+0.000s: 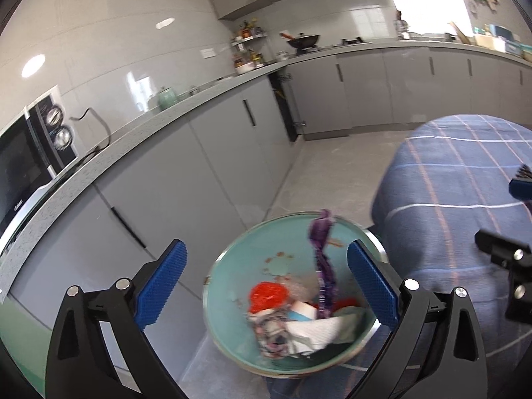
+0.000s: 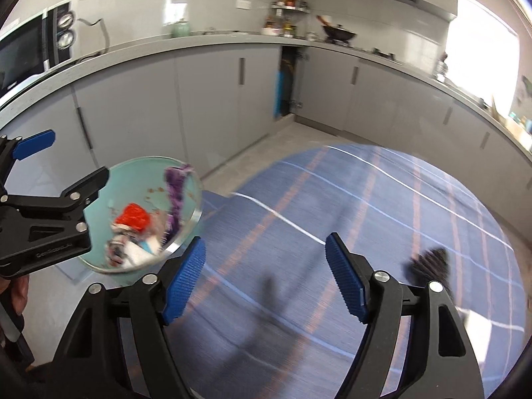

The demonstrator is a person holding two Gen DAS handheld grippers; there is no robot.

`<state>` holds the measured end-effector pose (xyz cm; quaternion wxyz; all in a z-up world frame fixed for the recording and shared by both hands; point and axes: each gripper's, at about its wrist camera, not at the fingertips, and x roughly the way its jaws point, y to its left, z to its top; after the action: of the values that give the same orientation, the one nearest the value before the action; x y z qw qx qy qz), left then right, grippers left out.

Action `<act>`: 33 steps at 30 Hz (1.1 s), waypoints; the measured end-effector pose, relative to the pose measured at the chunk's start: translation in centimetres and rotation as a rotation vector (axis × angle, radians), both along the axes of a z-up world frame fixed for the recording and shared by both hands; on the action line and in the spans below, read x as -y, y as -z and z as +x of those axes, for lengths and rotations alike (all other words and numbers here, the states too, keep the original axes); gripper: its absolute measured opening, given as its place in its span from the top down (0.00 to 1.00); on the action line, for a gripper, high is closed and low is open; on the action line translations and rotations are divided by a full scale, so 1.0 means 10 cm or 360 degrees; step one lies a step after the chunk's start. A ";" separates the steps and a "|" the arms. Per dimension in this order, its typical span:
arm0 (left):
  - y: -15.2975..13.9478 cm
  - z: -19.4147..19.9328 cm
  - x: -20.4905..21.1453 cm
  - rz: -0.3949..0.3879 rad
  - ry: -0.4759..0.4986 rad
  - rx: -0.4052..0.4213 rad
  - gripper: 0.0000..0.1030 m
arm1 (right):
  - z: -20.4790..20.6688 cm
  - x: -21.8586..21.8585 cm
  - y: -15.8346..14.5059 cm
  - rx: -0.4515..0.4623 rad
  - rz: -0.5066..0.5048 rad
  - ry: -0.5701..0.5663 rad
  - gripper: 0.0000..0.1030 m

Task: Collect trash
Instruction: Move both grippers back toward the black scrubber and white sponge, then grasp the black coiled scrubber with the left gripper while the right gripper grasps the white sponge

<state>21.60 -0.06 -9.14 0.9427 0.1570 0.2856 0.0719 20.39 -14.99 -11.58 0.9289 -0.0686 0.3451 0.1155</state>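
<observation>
Below my left gripper [image 1: 266, 282], at its six o'clock, sits the round teal bin [image 1: 232, 259] with a purple crumpled wrapper [image 1: 322, 266] upright among red and white scraps. Its jaws gape empty. My right gripper [image 2: 266, 279] hangs open over the blue plaid tablecloth [image 2: 382, 199].

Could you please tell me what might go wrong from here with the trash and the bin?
The purple wrapper stands upright, its top reaching the bin rim, so it might tip out onto the floor. The left gripper is open over the bin, with nothing between its pads. A dark item on the checked tablecloth could be overlooked.
</observation>
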 end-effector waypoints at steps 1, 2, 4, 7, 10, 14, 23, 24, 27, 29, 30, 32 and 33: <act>0.00 -0.01 0.07 0.0006 0.0022 -0.0003 0.07 | -0.03 0.10 0.00 -0.0002 0.0001 0.0041 0.27; 0.01 -0.01 0.16 0.0009 0.0049 -0.0006 0.07 | -0.05 0.20 -0.01 -0.0002 0.0007 0.0074 0.27; 0.00 -0.02 0.28 -0.0001 0.0093 -0.0014 0.06 | -0.10 0.37 -0.02 0.0002 0.0015 0.0137 0.27; -0.01 -0.03 0.49 -0.0006 0.0169 -0.0019 0.06 | -0.17 0.62 -0.02 0.0007 0.0028 0.0229 0.24; -0.02 -0.06 0.72 0.0001 0.0246 -0.0020 0.06 | -0.24 0.88 -0.01 0.0015 0.0018 0.0322 0.23; -0.03 -0.08 1.02 0.0013 0.0337 -0.0015 0.06 | -0.33 1.25 0.01 0.0017 0.0021 0.0460 0.23; 0.06 -0.05 1.61 0.0028 0.0493 -0.0065 0.06 | -0.52 2.01 0.18 -0.0025 0.0039 0.0773 0.20; 0.08 -0.04 1.67 0.0028 0.0505 -0.0075 0.06 | -0.52 2.05 0.20 -0.0032 0.0038 0.0791 0.20; 0.14 -0.02 1.82 0.0042 0.0533 -0.0095 0.06 | -0.53 2.15 0.26 -0.0074 0.0038 0.0815 0.20; 0.18 -0.01 1.91 0.0046 0.0558 -0.0114 0.06 | -0.51 2.16 0.31 -0.0105 0.0027 0.0824 0.20; 0.19 -0.01 1.96 0.0053 0.0568 -0.0116 0.06 | -0.50 2.16 0.32 -0.0116 0.0030 0.0826 0.20; 0.21 0.00 2.04 0.0063 0.0584 -0.0120 0.06 | -0.46 2.17 0.36 -0.0152 0.0043 0.0824 0.20; 0.21 0.00 2.08 0.0065 0.0597 -0.0124 0.06 | -0.43 2.17 0.39 -0.0173 0.0040 0.0821 0.20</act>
<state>21.59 -20.86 -11.27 0.9244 0.2293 0.2861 -0.1053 16.05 -36.70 -15.50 0.9086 0.0395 0.3990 -0.1172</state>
